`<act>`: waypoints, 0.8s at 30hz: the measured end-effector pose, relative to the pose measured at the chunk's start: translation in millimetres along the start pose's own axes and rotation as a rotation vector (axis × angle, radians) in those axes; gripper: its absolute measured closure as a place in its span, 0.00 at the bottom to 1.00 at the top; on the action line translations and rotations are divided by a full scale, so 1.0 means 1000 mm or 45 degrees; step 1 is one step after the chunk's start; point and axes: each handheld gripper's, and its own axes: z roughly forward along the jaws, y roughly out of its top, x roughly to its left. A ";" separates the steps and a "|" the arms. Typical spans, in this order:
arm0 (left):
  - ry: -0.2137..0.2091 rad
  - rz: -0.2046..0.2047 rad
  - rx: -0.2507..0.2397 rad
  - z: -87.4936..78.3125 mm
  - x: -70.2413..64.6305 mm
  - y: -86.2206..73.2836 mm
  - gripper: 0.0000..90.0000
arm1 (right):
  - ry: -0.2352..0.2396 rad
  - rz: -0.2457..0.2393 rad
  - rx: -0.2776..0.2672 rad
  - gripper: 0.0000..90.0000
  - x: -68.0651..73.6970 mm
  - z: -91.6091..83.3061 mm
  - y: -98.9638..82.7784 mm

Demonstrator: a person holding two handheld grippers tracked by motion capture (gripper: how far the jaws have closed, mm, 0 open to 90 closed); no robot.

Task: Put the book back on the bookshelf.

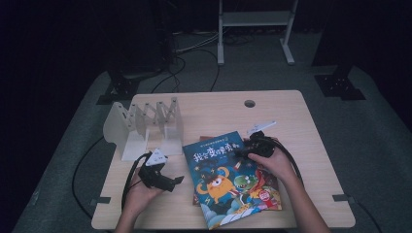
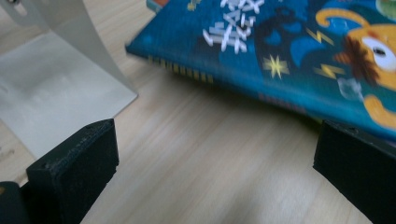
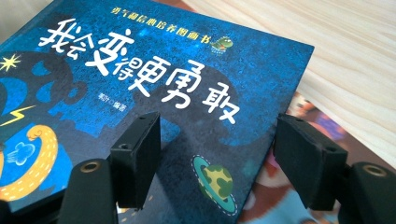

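A blue picture book (image 1: 228,179) with a cartoon monster and white Chinese title lies on the wooden table (image 1: 291,116), on top of another book (image 3: 322,121). My right gripper (image 1: 240,153) hovers over the blue book's far right corner. In the right gripper view its jaws (image 3: 217,135) stand apart above the cover (image 3: 140,70), with nothing pinched between them. My left gripper (image 1: 176,182) is left of the book and points toward its spine. In the left gripper view it (image 2: 215,140) is wide open over bare wood, the book's spine (image 2: 280,56) ahead of it.
A white accordion-style book rack (image 1: 145,124) stands at the table's back left; its flat base (image 2: 56,88) lies just left of my left jaw. A round cable hole (image 1: 249,103) sits near the far edge. Cables trail off the table's left side.
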 end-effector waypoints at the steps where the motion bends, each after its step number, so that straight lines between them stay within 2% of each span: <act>1: -0.004 -0.001 -0.007 0.001 0.000 0.002 0.00 | 0.009 -0.008 -0.003 0.35 0.001 0.001 0.000; 6: -0.009 0.006 -0.004 0.006 0.004 0.012 0.00 | 0.049 -0.046 -0.007 0.36 0.009 0.006 0.003; 7: -0.014 -0.003 -0.020 0.007 0.006 0.013 0.00 | 0.057 -0.052 -0.006 0.36 0.010 0.008 0.004; 11: -0.020 -0.017 -0.014 0.011 0.011 0.014 0.00 | 0.084 -0.086 0.020 0.36 0.018 0.014 0.012; 16: -0.039 -0.035 0.000 0.014 0.014 0.013 0.00 | 0.102 -0.106 0.017 0.36 0.026 0.022 0.018; 19: -0.053 -0.041 0.009 0.016 0.014 0.013 0.00 | 0.105 -0.108 0.011 0.35 0.029 0.024 0.019; 22: -0.081 -0.031 0.058 0.021 0.011 0.011 0.00 | 0.102 -0.094 -0.006 0.35 0.031 0.025 0.018; 24: -0.084 -0.044 0.046 0.021 0.011 0.010 0.00 | 0.098 -0.086 -0.009 0.36 0.031 0.024 0.017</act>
